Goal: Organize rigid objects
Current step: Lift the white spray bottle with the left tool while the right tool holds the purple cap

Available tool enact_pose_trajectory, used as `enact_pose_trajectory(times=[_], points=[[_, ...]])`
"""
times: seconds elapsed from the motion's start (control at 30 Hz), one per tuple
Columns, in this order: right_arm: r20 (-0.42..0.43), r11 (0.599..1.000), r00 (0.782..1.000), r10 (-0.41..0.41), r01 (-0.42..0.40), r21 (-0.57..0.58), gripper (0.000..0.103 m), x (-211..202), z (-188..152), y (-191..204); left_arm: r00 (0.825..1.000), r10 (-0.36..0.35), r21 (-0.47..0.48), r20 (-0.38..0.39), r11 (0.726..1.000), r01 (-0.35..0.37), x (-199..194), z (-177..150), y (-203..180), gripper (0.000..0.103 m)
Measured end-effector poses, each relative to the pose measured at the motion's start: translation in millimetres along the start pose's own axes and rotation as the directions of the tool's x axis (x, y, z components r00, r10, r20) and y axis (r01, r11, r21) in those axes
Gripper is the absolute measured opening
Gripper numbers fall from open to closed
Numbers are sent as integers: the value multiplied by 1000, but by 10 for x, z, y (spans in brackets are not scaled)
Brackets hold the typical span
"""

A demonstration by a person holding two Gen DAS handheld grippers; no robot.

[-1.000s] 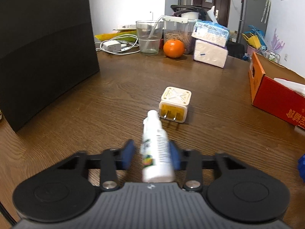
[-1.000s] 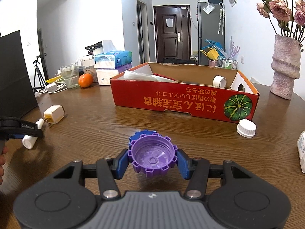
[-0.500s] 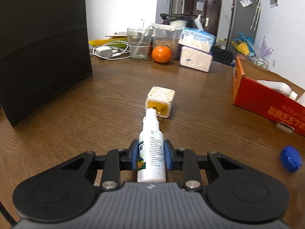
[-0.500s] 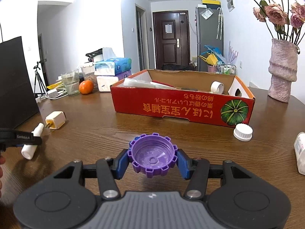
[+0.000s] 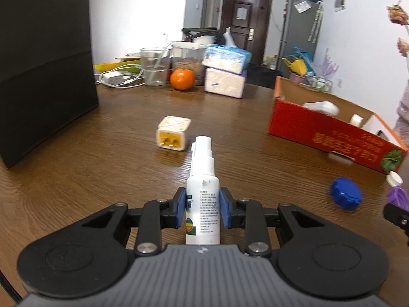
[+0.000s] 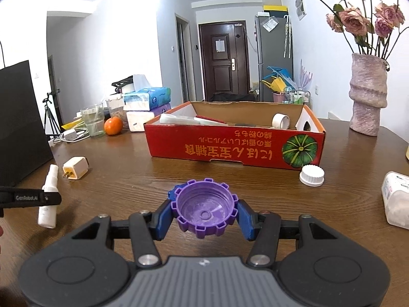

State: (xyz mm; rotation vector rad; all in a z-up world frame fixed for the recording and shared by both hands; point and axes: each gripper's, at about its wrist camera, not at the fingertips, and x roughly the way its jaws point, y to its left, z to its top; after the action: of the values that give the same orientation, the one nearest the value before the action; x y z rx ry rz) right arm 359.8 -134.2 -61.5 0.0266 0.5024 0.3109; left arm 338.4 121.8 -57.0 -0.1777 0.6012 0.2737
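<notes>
Left gripper pinches a white spray bottle (nozzle pointing forward) with a plug adapter just ahead. Right gripper clamps a purple cap, the red cardboard box beyond it.

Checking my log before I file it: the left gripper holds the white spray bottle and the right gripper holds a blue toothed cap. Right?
Not quite. The right gripper holds a purple toothed cap, as the right wrist view shows; the blue cap lies on the table. The left gripper does hold the white spray bottle.
</notes>
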Motion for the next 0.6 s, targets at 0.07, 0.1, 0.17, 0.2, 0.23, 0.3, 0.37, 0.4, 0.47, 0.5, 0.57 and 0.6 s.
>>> enact_pose_trajectory(times=[0.07, 0.1, 0.17, 0.2, 0.23, 0.3, 0.37, 0.4, 0.47, 0.5, 0.57, 0.6], points=[[5, 1000, 1000, -3, 3, 6, 53, -37, -8, -26, 1000, -22, 13, 8, 1000, 22, -64, 0, -68, 28], [7, 1000, 1000, -5, 5, 9, 53, -55, -12, -39, 999, -32, 20, 12, 999, 32, -94, 2, -105, 28], [11, 1000, 1000, -8, 8, 16, 53, -91, -17, -65, 998, -54, 30, 22, 998, 53, -147, 9, -169, 28], [13, 1000, 1000, -10, 9, 18, 53, -102, -17, -77, 998, -63, 35, 26, 997, 62, -176, 14, -205, 28], [16, 1000, 1000, -12, 11, 21, 53, -121, -19, -92, 997, -73, 40, 30, 997, 72, -201, 19, -235, 28], [20, 1000, 1000, -14, 14, 24, 53, -154, -22, -114, 995, -91, 49, 37, 995, 89, -241, 28, -298, 28], [25, 999, 1000, -17, 16, 27, 53, -183, -16, -134, 993, -106, 60, 47, 993, 104, -284, 42, -368, 28], [27, 999, 999, -18, 17, 28, 53, -197, -13, -143, 992, -115, 66, 51, 992, 112, -300, 52, -402, 28], [34, 999, 999, -21, 20, 30, 53, -225, -2, -159, 990, -132, 77, 59, 989, 127, -336, 71, -475, 28], [37, 999, 999, -22, 21, 31, 53, -239, 4, -168, 988, -140, 83, 63, 987, 134, -351, 81, -513, 28], [45, 999, 999, -26, 25, 32, 53, -272, 18, -185, 985, -159, 97, 68, 984, 152, -376, 101, -593, 28], [48, 999, 998, -28, 26, 33, 53, -285, 25, -195, 984, -166, 102, 69, 982, 158, -384, 111, -629, 28]])
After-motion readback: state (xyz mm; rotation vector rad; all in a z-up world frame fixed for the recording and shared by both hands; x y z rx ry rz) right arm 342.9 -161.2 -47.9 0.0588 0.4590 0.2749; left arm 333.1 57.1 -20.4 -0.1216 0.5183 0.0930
